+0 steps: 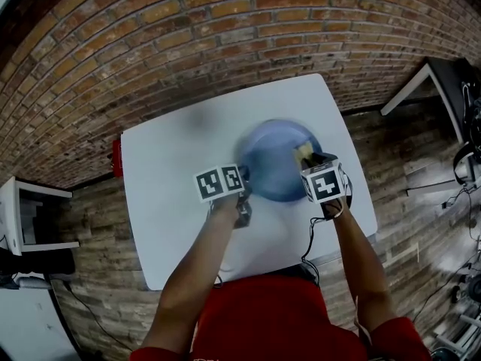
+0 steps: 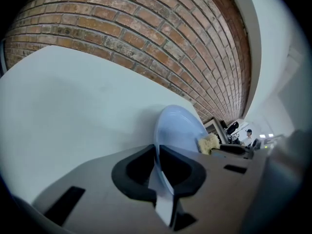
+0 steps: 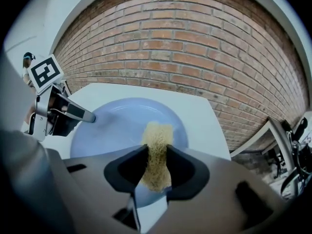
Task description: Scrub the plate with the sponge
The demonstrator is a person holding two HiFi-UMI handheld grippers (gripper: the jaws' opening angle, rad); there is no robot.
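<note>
White table (image 1: 165,201) with the blue plate (image 1: 274,160) toward its far right. The left gripper (image 2: 158,172) is pinched nearly closed on the plate's left rim, and the right gripper (image 3: 156,167) squeezes the sponge (image 3: 157,145) against the plate's right side. Scrubbing looks under way, but no grime shows, so what's left is unclear.
</note>
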